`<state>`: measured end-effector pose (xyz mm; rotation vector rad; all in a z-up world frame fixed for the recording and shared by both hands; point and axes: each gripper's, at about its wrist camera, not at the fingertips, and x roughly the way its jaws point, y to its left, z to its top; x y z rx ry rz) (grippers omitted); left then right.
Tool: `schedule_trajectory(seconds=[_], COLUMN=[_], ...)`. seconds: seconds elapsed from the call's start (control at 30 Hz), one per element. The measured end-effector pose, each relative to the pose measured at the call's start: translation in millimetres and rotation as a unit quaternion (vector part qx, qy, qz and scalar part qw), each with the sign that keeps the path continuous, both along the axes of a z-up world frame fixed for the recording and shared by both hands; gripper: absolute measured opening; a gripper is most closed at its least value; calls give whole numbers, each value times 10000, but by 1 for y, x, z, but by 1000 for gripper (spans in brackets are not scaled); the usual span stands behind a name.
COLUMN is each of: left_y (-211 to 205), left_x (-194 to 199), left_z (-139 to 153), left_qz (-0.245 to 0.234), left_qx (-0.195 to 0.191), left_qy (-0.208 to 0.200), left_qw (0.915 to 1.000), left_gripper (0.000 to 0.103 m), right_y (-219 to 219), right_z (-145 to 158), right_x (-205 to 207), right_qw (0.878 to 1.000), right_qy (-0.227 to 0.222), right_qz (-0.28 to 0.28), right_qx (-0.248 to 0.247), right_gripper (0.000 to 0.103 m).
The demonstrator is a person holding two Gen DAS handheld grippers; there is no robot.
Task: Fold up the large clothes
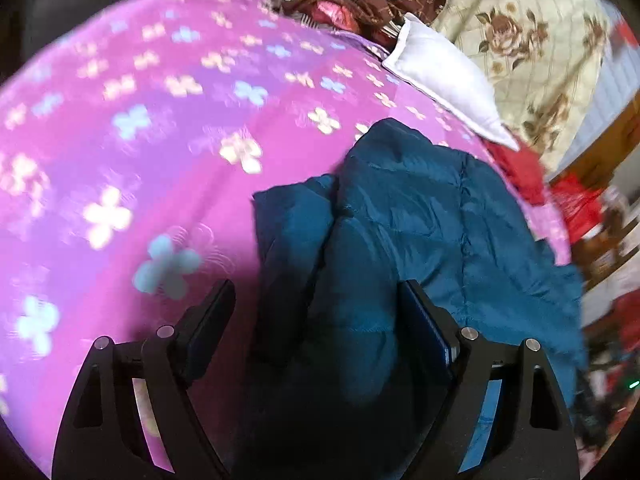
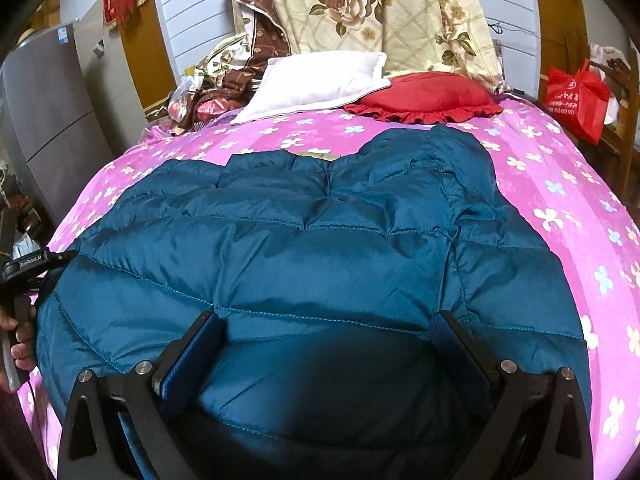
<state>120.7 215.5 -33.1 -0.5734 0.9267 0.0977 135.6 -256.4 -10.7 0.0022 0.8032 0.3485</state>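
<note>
My left tool [image 1: 316, 308] has its two fingers spread wide apart, released, with a bunched fold of the teal quilted jacket [image 1: 408, 216] lying between them and reaching ahead and to the right of the tool. Its right finger [image 1: 424, 320] lies against the fabric; I cannot tell whether the left finger touches it. The left wrist view is blurred.

My right tool [image 2: 328, 332] is also released, fingers wide, poised over the near hem of the same jacket [image 2: 312, 232]. From this tool the jacket spreads out flat ahead, filling most of the bed and running left and right past both fingers. I cannot tell whether these fingers touch the cloth.

The jacket lies on a pink bedspread [image 2: 560, 184] printed with small pale flowers. Beyond the jacket, at the far end of the bed, a white pillow [image 2: 316, 80] sits ahead and slightly left of the right tool, with a red frilled cushion [image 2: 424, 98] just beside it to the right, their edges touching. Behind them hangs a cream quilt [image 2: 384, 12] with brown roses. A red shopping bag [image 2: 576, 96] stands off the bed, far right. At the far left edge of the right wrist view, a hand [image 2: 18, 340] holds the other tool's black handle.
</note>
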Motion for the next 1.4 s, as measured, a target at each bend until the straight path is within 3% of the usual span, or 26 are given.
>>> schedule_trajectory(seconds=[0.1, 0.17, 0.3, 0.4, 0.47, 0.53, 0.6, 0.7, 0.83, 0.93, 1.0, 1.1, 1.2, 1.3, 1.4], left_y=[3, -4, -18, -16, -11, -10, -12, -19, -19, -15, -11, -14, -17, -20, -23], left_x=[9, 20, 29, 25, 22, 18, 14, 15, 17, 18, 17, 17, 18, 19, 20], left_z=[-6, -4, -2, 0, 0, 3, 5, 3, -1, -6, -8, -7, -7, -6, -7], left_qz=[-170, -406, -949, -1037, -977, -965, -950, -959, -754, -704, -668, -662, -643, -633, -644], left_qx=[-487, -462, -381, -453, -512, -411, -233, 57, 277, 140, 39, 116, 182, 319, 407], left_qy=[-43, -39, -91, -222, -334, -474, -529, -537, -447, -401, -405, -404, -399, -363, -337], left_qw=[9987, 9981, 9947, 9933, 9933, 9934, 9938, 9939, 9958, 9966, 9969, 9969, 9970, 9968, 9965], left_gripper=[89, 102, 102, 83, 61, 48, 44, 46, 66, 69, 71, 72, 74, 79, 81], right_y=[0, 0, 0, 1, 1, 1, 1, 1, 0, -13, -33, -73, -103, -133, -146], right_z=[0, 0, 0, 0, -1, 0, 0, 0, 3, 17, 25, 20, -4, -22, -39], right_x=[0, 0, 0, 1, 1, 1, 1, 1, 1, -1, 3, 20, 35, 46, 53], right_qw=[10000, 10000, 10000, 10000, 10000, 10000, 10000, 10000, 9999, 9984, 9980, 9988, 9973, 9936, 9863], right_qy=[-3, -6, -10, -19, -18, -24, -25, -20, -6, -311, -398, -18, 341, 702, 1009], right_qz=[-9, -15, -13, -18, -29, -31, -28, -25, -28, -300, -414, -482, -637, -527, -317], right_qx=[-18, -29, -31, -41, -48, -53, -57, -57, -123, -372, -261, 59, -133, 717, 1270], right_gripper=[103, 103, 103, 103, 103, 103, 103, 103, 103, 103, 103, 103, 103, 103, 103])
